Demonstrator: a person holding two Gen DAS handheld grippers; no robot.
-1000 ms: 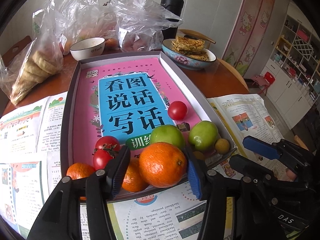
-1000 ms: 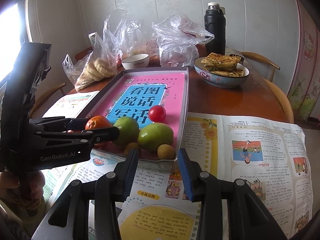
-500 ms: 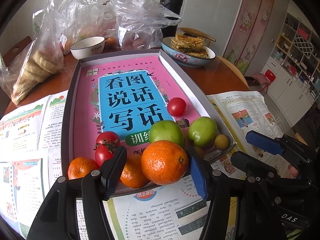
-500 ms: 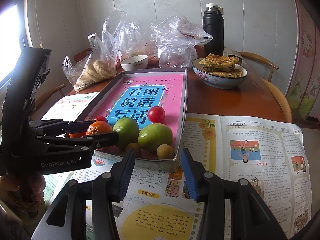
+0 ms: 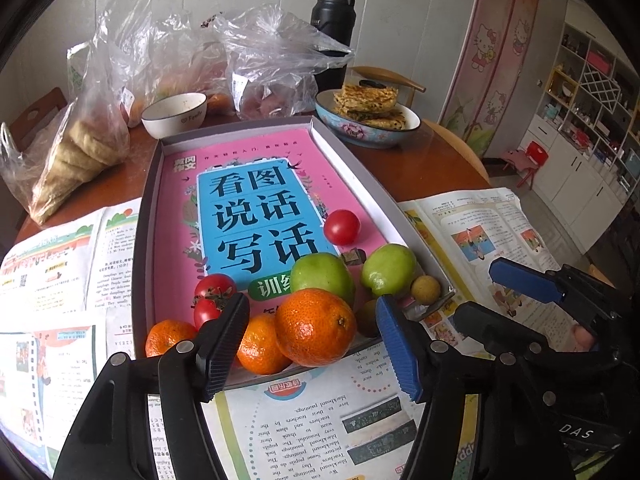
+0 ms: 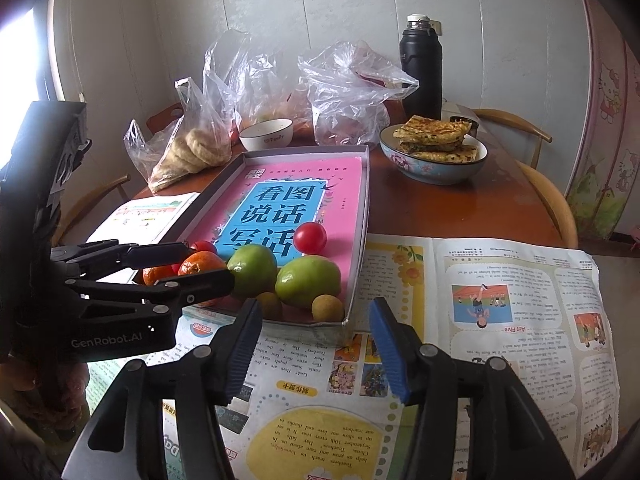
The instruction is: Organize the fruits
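Fruit heaped at 6 o'clock end of shallow tray [image 5: 148,216], likely rolled there on tilt. Left gripper [image 5: 312,344] opening around big orange [image 5: 316,326], pads clear. Right gripper [image 6: 316,340] opening, empty, short of tray's near wall.

worktop [image 6: 480,208]: polished wood, glossy, reflective
tray [image 5: 384,200]: grey card, matt
book cover [image 5: 256,200]: pink printed paper, slight sheen
large orange [image 5: 316,326]: dimpled peel, shiny
tomato [image 5: 341,227]: smooth, glossy skin
bags [image 6: 348,92]: thin clear plastic, crinkled
flask [image 6: 421,68]: black, matt
newspaper [image 6: 500,280]: printed paper, flat finish
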